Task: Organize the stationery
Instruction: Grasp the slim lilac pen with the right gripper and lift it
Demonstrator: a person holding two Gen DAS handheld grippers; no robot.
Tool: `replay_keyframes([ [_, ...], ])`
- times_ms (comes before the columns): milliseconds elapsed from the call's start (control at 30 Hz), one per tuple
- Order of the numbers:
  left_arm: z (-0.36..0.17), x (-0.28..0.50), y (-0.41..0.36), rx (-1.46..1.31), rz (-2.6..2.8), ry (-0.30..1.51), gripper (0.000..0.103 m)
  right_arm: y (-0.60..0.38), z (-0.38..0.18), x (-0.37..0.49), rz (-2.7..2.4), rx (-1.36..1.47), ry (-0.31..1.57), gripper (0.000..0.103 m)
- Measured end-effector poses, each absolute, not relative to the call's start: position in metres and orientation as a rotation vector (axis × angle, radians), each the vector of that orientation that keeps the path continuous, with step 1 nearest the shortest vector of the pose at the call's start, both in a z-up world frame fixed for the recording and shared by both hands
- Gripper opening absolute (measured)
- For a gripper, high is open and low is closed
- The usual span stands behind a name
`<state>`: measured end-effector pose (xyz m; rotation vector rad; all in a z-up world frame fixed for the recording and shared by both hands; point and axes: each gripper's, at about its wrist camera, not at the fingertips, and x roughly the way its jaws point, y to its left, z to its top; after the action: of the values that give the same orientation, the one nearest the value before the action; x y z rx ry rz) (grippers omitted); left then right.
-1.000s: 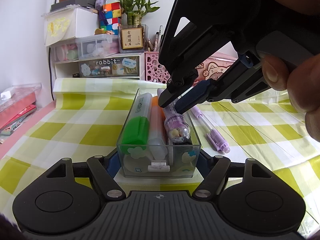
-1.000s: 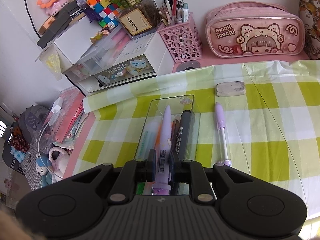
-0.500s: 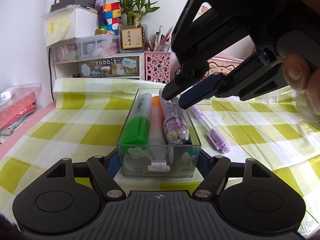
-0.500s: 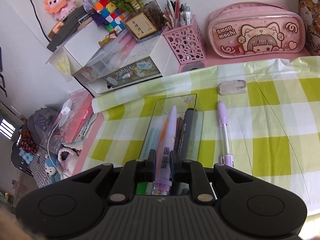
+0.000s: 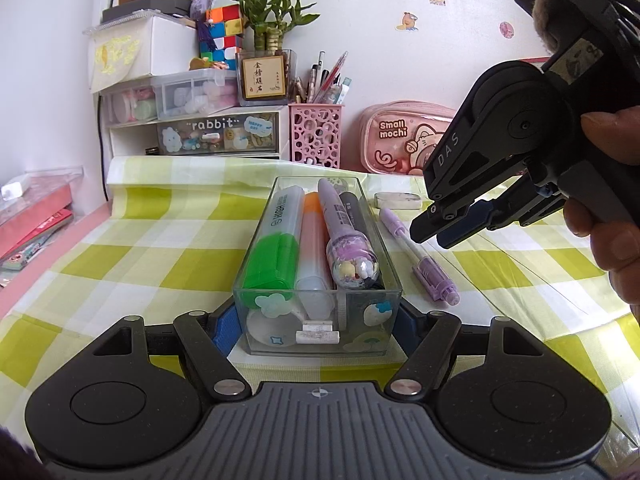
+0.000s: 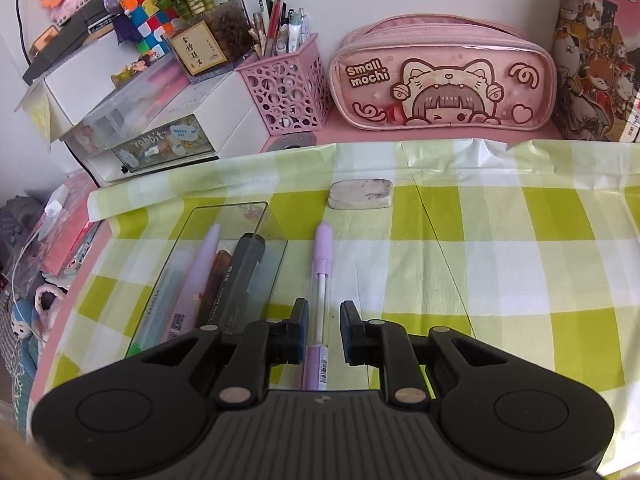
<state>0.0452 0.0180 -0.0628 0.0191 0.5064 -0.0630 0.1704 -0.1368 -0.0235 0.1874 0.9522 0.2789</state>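
A clear plastic box (image 5: 318, 330) sits on the checked cloth, gripped at its near end by my left gripper (image 5: 318, 326). It holds a green highlighter (image 5: 276, 248), an orange marker (image 5: 314, 240), a lilac pen with a bead-filled cap (image 5: 344, 236) and a dark marker (image 5: 352, 208). The box also shows in the right wrist view (image 6: 224, 268). A second lilac pen (image 6: 322, 280) lies on the cloth right of the box. My right gripper (image 6: 324, 334) is open above it, fingers either side. It also shows in the left wrist view (image 5: 438, 236).
A grey eraser (image 6: 360, 195) lies beyond the pen. At the back stand a pink pen cup (image 6: 286, 92), a pink "Small mochi" pencil case (image 6: 444, 80) and white drawer units (image 5: 192, 132). Pink items lie off the cloth's left edge (image 5: 32, 220).
My right gripper let go of the bead-capped lilac pen in the box, opened, and moved right to hover over the second lilac pen. The left gripper and box stayed still.
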Motion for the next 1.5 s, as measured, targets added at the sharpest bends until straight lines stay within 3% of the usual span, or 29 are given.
replay_keyframes([
  [567,-0.063,0.045,0.019,0.017,-0.063,0.506,0.072,-0.108,-0.035,0.173,0.278,0.013,0.922,0.02],
  [667,-0.063,0.044,0.02,0.017,-0.063,0.506,0.072,-0.106,-0.038,0.164,0.255,-0.025,0.884,0.01],
  [933,-0.063,0.044,0.02,0.017,-0.063,0.506,0.072,-0.146,-0.046,0.148,0.283,0.254,0.847,0.009],
  [1500,-0.063,0.044,0.02,0.018,-0.063,0.506,0.072,-0.156,-0.051,0.144,0.282,0.41,0.847,0.009],
])
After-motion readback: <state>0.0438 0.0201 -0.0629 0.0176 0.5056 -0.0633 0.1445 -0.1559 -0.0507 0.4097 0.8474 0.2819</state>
